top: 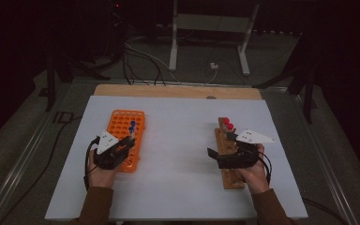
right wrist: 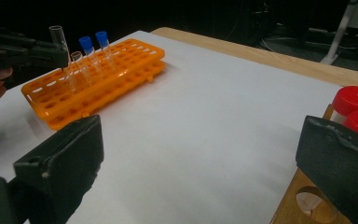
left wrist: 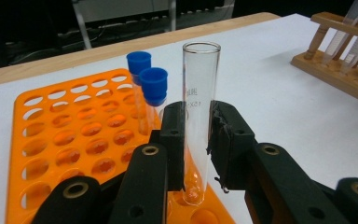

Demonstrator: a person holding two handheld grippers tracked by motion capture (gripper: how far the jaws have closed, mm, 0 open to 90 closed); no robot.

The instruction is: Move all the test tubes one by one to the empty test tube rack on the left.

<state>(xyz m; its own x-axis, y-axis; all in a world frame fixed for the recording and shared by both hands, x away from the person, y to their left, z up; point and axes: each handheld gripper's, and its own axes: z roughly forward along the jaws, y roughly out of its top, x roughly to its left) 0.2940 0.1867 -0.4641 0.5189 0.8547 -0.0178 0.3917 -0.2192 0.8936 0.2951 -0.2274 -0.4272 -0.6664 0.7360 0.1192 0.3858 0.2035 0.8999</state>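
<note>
My left gripper [left wrist: 198,122] is shut on a clear uncapped test tube [left wrist: 200,79], held upright over the near right part of the orange rack [left wrist: 65,135]. The tube's round bottom sits at the rack's top; how deep it goes I cannot tell. Two blue-capped tubes [left wrist: 148,79] stand in the rack just behind it. From above, the left gripper [top: 129,141] is at the rack's [top: 124,123] right side. My right gripper [right wrist: 200,158] is open, jaws wide apart, beside the wooden rack [top: 229,176] holding two red-capped tubes [right wrist: 354,100]. The right gripper [top: 222,144] hovers over that rack's middle.
A white sheet [top: 178,140] covers the table, with a bare wooden strip [top: 178,90] along the far edge. Another uncapped tube [right wrist: 78,63] stands in the orange rack. Cables and a white metal frame [top: 211,28] lie on the dark floor beyond.
</note>
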